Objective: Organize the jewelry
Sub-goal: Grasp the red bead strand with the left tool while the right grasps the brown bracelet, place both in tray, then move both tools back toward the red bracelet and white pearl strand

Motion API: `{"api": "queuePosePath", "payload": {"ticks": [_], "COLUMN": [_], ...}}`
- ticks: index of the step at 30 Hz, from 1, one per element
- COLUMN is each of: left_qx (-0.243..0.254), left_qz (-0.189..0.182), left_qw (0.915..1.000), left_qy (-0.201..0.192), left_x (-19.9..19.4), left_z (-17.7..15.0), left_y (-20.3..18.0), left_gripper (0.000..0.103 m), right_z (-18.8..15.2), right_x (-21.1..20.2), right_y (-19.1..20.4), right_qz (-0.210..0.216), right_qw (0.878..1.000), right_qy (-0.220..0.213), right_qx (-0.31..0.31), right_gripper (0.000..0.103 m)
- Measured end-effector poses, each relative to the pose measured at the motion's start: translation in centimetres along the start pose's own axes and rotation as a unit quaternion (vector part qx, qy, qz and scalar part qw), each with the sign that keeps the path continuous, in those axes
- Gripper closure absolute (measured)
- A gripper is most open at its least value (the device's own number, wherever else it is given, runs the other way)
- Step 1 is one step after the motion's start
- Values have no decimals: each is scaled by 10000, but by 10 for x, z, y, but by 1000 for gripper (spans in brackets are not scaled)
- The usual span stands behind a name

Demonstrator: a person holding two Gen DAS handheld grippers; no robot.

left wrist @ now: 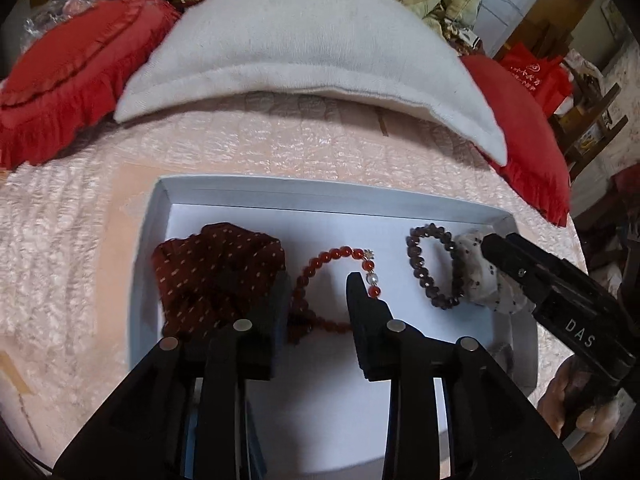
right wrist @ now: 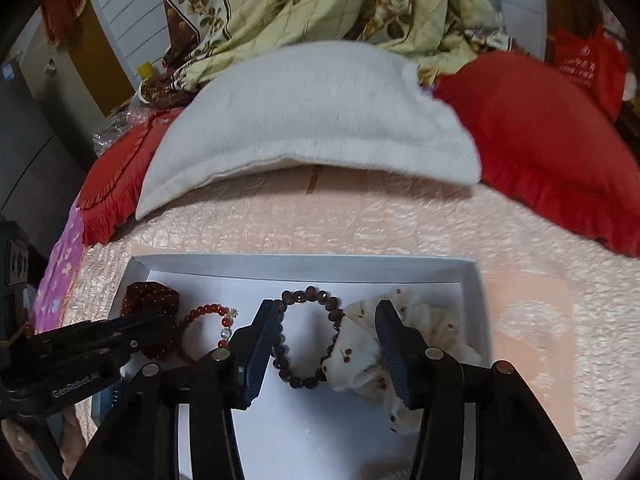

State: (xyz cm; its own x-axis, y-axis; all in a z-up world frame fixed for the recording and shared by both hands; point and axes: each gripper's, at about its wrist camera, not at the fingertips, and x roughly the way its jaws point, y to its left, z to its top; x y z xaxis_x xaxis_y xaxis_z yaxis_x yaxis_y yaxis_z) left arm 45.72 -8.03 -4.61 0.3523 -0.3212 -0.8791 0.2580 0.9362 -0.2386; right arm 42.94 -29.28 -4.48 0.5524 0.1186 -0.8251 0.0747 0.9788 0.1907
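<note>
Grippers hovering over white tray (left wrist: 160,216) on pink quilted bedspread (left wrist: 72,240): left gripper (left wrist: 320,280) jaws apart straddling red bead bracelet (left wrist: 340,256), right gripper (right wrist: 326,312) jaws apart straddling dark bead bracelet (right wrist: 308,340). Scrunchies lying at tray ends. Beyond, grey pillow (right wrist: 312,120) resting against red cushions (right wrist: 552,140), floral blanket (right wrist: 300,0) heaping behind.

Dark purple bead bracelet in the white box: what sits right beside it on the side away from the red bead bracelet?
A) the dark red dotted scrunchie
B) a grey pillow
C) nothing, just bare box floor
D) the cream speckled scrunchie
D: in the right wrist view the dark purple bead bracelet lies against the cream speckled scrunchie, while the red bead bracelet lies on its other side.
</note>
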Motion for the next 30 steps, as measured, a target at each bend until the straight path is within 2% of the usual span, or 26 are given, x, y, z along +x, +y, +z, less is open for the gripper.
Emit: {"api": "queuePosePath", "payload": {"ticks": [3,6,10,14,20,24,28,30], "left_qx": [38,129,373,418,-65,-351,-306,-326], "left_qz": [65,325,595,816,1058,1021,957,810], "left_qw": [9998,9985,9949,9924,9926,9921,9941,9957], "left_qy": [-162,-428,-720,-825,-588,-634,-410,-302], "left_x": [-27,-65,-118,-148,-150,-154,-142,-138], "left_z": [-8,-25,-71,-136,-230,-282,-299,-302], "left_y": [-3,-7,-10,-6,7,11,7,5], "left_gripper": [75,75,75,75,75,75,75,75], "right_z": [-7,-24,-63,-125,-221,-262,-283,-288], "right_x": [-31,-68,-110,-143,-161,-171,-182,-185], "right_y": [-1,-4,-12,-31,-45,-46,-59,-63], "right_qz": [-49,-95,-75,-60,-221,-382,-393,-410], "right_qw": [9998,9992,9989,9993,9995,9988,9979,9973], "right_qy": [-192,-327,-353,-250,-206,-281,-275,-266], "right_qx": [-57,-184,-292,-265,-8,103,429,542], "right_gripper": [54,54,54,54,54,54,54,54]}}
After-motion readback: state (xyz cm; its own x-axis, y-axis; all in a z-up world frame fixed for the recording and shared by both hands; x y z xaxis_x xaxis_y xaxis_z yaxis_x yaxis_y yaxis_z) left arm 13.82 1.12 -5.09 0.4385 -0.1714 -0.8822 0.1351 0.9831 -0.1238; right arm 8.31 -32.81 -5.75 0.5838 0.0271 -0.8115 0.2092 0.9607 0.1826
